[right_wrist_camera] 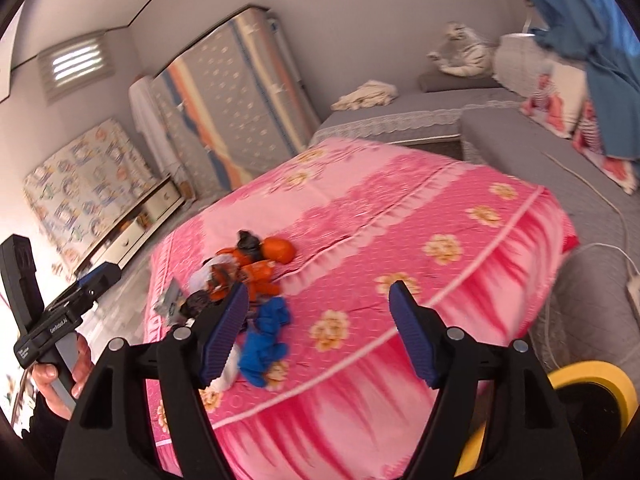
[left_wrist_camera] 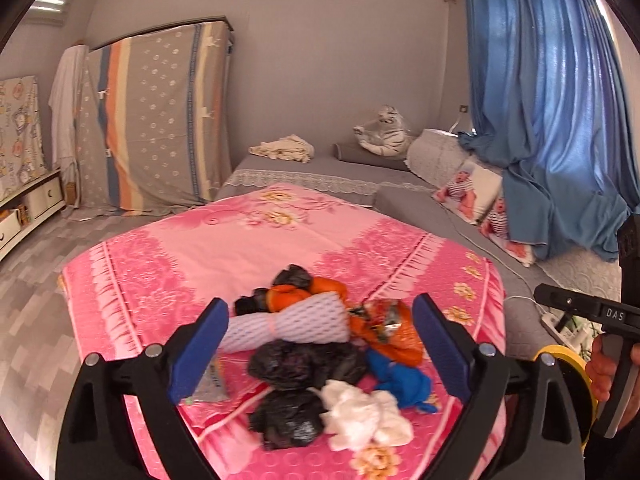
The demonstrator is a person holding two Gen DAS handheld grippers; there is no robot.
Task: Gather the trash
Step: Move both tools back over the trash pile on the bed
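A heap of trash lies on the pink flowered cover point(left_wrist_camera: 248, 240): crumpled black bags point(left_wrist_camera: 304, 364), a white foam net sleeve point(left_wrist_camera: 288, 324), orange wrappers point(left_wrist_camera: 384, 328), a blue crumpled piece point(left_wrist_camera: 404, 384) and white tissue point(left_wrist_camera: 364, 416). My left gripper point(left_wrist_camera: 320, 348) is open, its blue pads either side of the heap, just above it. My right gripper point(right_wrist_camera: 320, 332) is open and empty, to the right of the heap; the blue piece point(right_wrist_camera: 266, 340) lies by its left pad. The orange wrappers point(right_wrist_camera: 260, 268) lie farther off. The left gripper's handle point(right_wrist_camera: 52, 320) shows at left.
A yellow-rimmed bin point(right_wrist_camera: 588, 396) stands low at the right, also in the left wrist view point(left_wrist_camera: 568, 388). Grey mattresses point(left_wrist_camera: 320, 176) with a plush tiger point(left_wrist_camera: 384, 132) lie behind. Blue curtains point(left_wrist_camera: 552, 100) hang right. A power strip and cable point(right_wrist_camera: 632, 288) lie on the grey cover.
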